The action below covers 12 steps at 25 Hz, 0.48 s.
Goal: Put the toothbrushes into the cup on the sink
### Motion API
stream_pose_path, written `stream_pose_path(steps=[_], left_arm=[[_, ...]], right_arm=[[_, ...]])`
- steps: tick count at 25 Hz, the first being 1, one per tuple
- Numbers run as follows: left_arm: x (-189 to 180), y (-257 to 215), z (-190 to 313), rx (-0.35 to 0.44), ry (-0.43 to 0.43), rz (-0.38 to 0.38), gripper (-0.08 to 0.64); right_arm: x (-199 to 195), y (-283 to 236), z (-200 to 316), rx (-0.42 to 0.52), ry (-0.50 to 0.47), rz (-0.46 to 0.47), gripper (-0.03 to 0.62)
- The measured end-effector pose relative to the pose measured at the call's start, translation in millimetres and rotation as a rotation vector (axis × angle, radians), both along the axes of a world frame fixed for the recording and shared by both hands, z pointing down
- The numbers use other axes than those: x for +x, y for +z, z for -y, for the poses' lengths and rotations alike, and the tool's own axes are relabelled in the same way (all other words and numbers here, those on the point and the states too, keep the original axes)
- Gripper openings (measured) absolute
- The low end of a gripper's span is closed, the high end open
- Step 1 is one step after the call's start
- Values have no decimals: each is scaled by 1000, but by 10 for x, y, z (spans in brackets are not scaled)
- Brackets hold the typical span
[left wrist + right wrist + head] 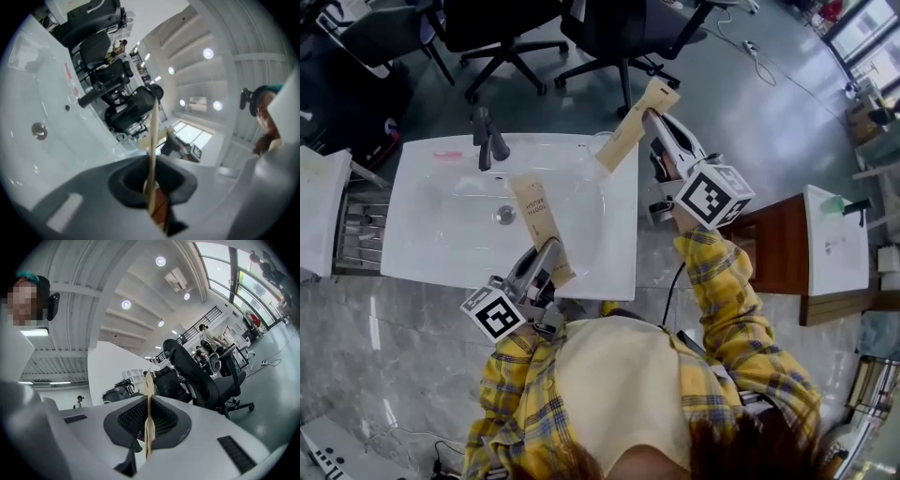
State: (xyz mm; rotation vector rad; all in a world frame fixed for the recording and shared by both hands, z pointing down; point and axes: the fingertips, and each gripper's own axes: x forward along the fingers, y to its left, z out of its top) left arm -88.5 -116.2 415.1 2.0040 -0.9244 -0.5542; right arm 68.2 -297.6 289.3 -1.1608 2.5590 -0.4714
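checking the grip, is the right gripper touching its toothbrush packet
Touching: in the right gripper view the right gripper has its jaws pressed on both faces of the toothbrush packet.

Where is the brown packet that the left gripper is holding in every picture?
Head view: the brown packet is in the middle, over the white sink, in the left gripper.
Left gripper view: a thin edge-on strip up the middle, between the shut jaws.
Right gripper view: not in it; the strip there is the other packet.
Shared landmark: the black office chairs.
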Motion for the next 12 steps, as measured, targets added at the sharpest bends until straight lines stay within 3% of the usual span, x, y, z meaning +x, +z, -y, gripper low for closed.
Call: stream_pose_path(steps=[12], left_arm=[[-12,29,-72,-7,-10,-5,20]], right_arm=[[-21,310,259,80,124,-103,23]])
